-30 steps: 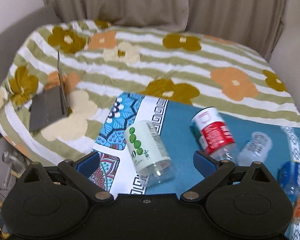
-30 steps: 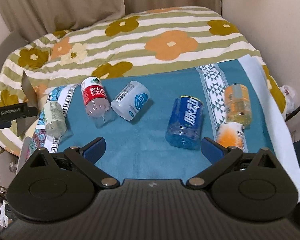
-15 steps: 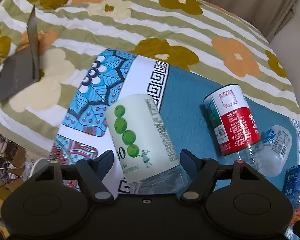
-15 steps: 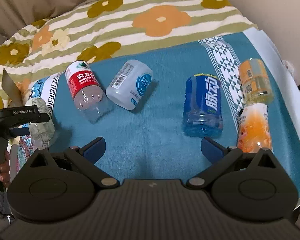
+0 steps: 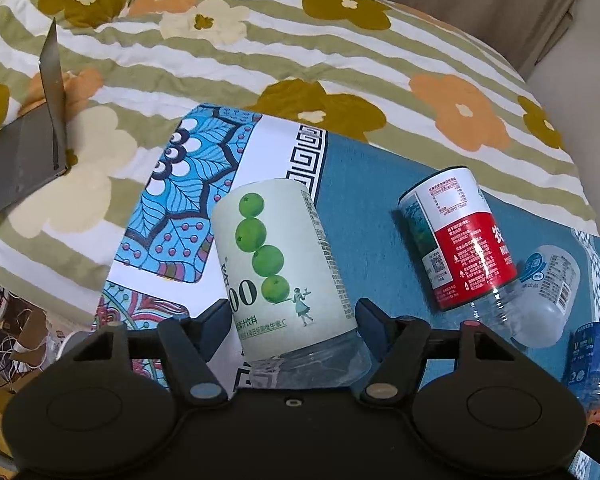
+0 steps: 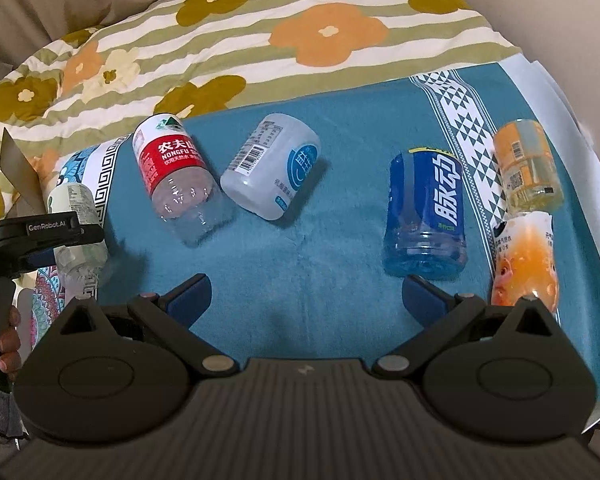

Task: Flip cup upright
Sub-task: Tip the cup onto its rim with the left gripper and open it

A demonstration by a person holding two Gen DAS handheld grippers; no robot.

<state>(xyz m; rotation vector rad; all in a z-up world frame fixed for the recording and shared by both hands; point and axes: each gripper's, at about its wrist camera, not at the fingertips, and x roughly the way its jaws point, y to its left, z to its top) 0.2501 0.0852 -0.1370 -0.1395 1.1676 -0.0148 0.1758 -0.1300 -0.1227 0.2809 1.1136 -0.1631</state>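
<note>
A cut-bottle cup with a pale green label and green fruit print (image 5: pixel 280 264) lies on its side on the patterned cloth (image 5: pixel 364 184). My left gripper (image 5: pixel 296 320) is closed around its clear lower end, one finger on each side touching it. The same cup shows at the far left in the right wrist view (image 6: pixel 78 232), with the left gripper (image 6: pixel 40 236) on it. My right gripper (image 6: pixel 306 296) is open and empty above the blue cloth, near a blue-labelled cup (image 6: pixel 428 216).
Other cups lie on their sides: a red-labelled one (image 6: pixel 172 176), a white one (image 6: pixel 272 168), and two orange ones (image 6: pixel 528 168) (image 6: pixel 526 260) at the right edge. A grey laptop (image 5: pixel 28 152) stands open on the flowered quilt (image 5: pixel 260 40) at the left.
My left gripper moved forward and down to the green-labelled cup and closed its fingers onto it. My right gripper moved slightly closer to the cloth and stayed open.
</note>
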